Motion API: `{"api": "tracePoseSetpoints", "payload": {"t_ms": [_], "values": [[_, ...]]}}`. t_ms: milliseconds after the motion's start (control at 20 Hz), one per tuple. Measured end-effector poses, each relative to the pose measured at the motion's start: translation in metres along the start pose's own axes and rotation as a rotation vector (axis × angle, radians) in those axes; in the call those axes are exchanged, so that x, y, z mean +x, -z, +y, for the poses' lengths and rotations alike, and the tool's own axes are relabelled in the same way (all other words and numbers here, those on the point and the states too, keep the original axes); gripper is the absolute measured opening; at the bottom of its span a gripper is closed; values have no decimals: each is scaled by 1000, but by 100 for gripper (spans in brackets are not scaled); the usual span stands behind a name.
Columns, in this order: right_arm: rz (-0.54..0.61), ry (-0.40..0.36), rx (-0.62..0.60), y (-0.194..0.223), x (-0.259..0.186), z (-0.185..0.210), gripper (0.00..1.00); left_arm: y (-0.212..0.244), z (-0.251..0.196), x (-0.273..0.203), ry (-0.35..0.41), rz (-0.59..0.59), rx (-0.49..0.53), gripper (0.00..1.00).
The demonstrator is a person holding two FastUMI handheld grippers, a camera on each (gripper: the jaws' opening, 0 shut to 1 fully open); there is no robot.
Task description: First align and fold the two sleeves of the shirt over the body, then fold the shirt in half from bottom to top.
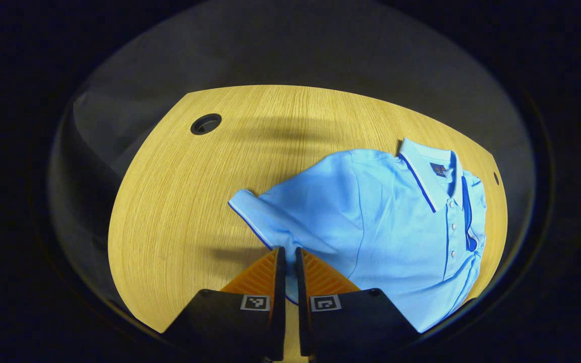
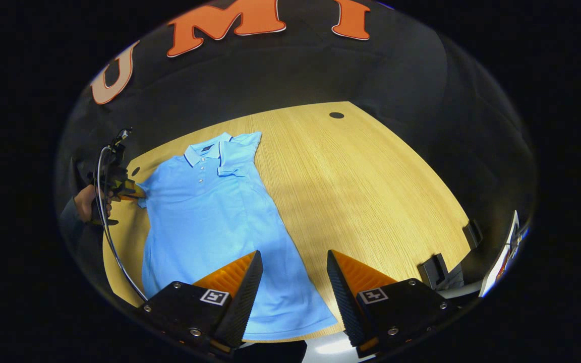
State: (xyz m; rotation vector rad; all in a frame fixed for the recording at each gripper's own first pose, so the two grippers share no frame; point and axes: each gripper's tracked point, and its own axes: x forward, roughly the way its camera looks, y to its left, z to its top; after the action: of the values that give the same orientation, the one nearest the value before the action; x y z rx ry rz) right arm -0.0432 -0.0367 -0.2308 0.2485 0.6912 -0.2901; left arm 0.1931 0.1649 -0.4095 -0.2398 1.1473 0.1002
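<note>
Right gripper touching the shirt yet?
Apart. In the right gripper view, the right gripper hangs open above the shirt's hem, and table and fabric show plainly between its fingers with nothing pinched.

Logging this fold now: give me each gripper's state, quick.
Left gripper: fingers nearly together at the edge of the blue shirt, by its sleeve; a grip on the cloth cannot be told.
Right gripper: open, holding nothing, above the shirt's hem.

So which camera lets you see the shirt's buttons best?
The left gripper view. The shirt is close there, and the buttons below the collar stand out one by one. In the right gripper view the shirt lies farther off, so its buttons are just tiny dots.
</note>
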Motion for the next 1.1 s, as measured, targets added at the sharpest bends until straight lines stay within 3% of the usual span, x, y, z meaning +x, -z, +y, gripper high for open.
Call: {"api": "tracePoseSetpoints", "payload": {"t_ms": [50, 100, 150, 250, 300, 350, 400, 450, 550, 600, 650, 700, 800, 950, 1000, 1100], "values": [[3, -1, -1, 2, 0, -1, 78, -4, -5, -1, 34, -19, -19, 15], [7, 2, -3, 4, 0, -2, 78, -4, -6, -3, 51, -22, -33, 8], [13, 0, -7, 6, -1, -4, 74, -3, -7, -4, 79, -29, -43, 8], [18, 1, -15, 8, -3, -6, 78, -11, -14, -15, 128, -71, -46, 8], [21, 0, -16, 9, -4, -6, 74, -17, -18, -21, 145, -96, -38, 8], [25, -5, -16, 10, -3, -5, 78, -22, -22, -27, 156, -119, -30, 8], [27, -10, -18, 10, -3, -4, 74, -27, -29, -33, 173, -134, -18, 8], [32, -12, -22, 11, -3, -5, 78, -30, -37, -40, 190, -149, -3, 8], [32, -17, -33, 11, -2, -3, 78, -41, -59, -58, 250, -189, 37, 8], [32, -21, -35, 11, -4, -2, 74, -45, -70, -64, 272, -208, 55, 8], [33, -21, -36, 11, -4, -2, 78, -48, -82, -69, 295, -220, 76, 8], [33, -24, -37, 12, -3, -2, 74, -49, -92, -73, 313, -225, 96, 8], [31, -23, -41, 13, -6, -3, 78, -49, -113, -78, 351, -224, 124, 8], [38, -12, -33, 19, -7, -5, 74, -46, -142, -79, 389, -219, 157, 8], [43, -9, -28, 22, -8, -6, 78, -46, -150, -77, 399, -215, 161, 7], [51, -2, -20, 28, -15, -12, 78, -38, -170, -76, 457, -190, 155, 8]]}}
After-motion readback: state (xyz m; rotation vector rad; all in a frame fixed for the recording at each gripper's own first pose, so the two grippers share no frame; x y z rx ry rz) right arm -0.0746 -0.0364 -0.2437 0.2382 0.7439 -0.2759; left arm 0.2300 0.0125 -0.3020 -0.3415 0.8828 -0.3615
